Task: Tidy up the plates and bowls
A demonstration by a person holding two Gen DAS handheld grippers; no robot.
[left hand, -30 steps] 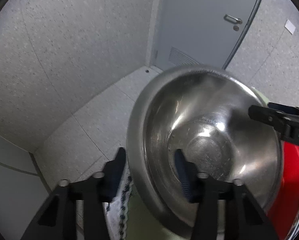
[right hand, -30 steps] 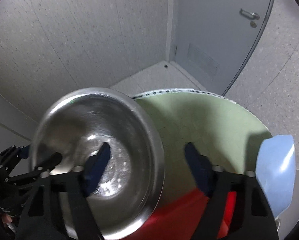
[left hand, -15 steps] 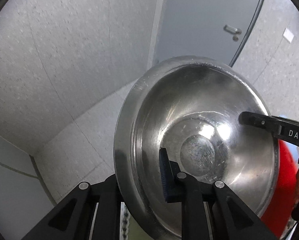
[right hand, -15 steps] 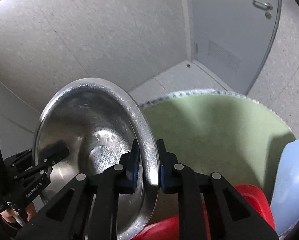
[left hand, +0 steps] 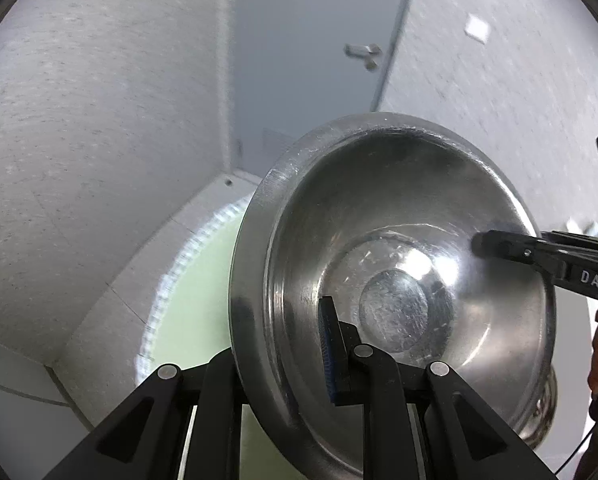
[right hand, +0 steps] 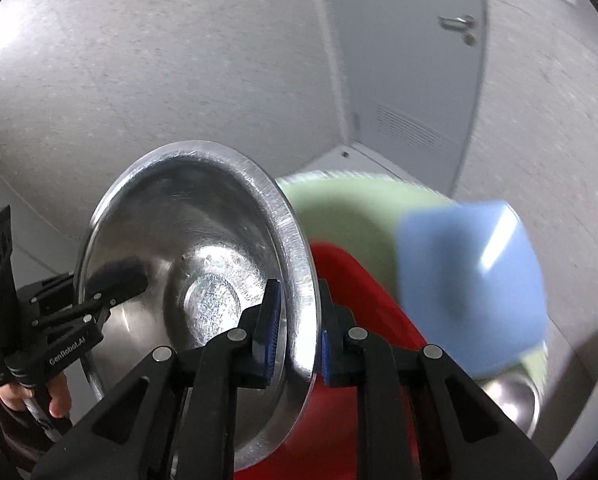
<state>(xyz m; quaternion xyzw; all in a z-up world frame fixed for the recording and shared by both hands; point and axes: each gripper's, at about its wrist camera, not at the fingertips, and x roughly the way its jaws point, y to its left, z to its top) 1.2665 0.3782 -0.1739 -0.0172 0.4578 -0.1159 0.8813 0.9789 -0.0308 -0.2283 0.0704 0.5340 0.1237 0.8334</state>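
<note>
Soft even light, glare inside steel bowl [left hand: 403,264], blurred fisheye edges

A scuffed stainless-steel bowl [left hand: 399,280] is standing tilted on edge in mid-air, its hollow facing the viewer, a flat round base at its centre. A red dish [right hand: 363,292] is lying at its 4 o'clock in the right wrist view. A pale blue squarish bowl [right hand: 471,284], blurred, is sitting at 3 o'clock, and a second steel bowl [right hand: 515,400] at 4 o'clock.
</note>
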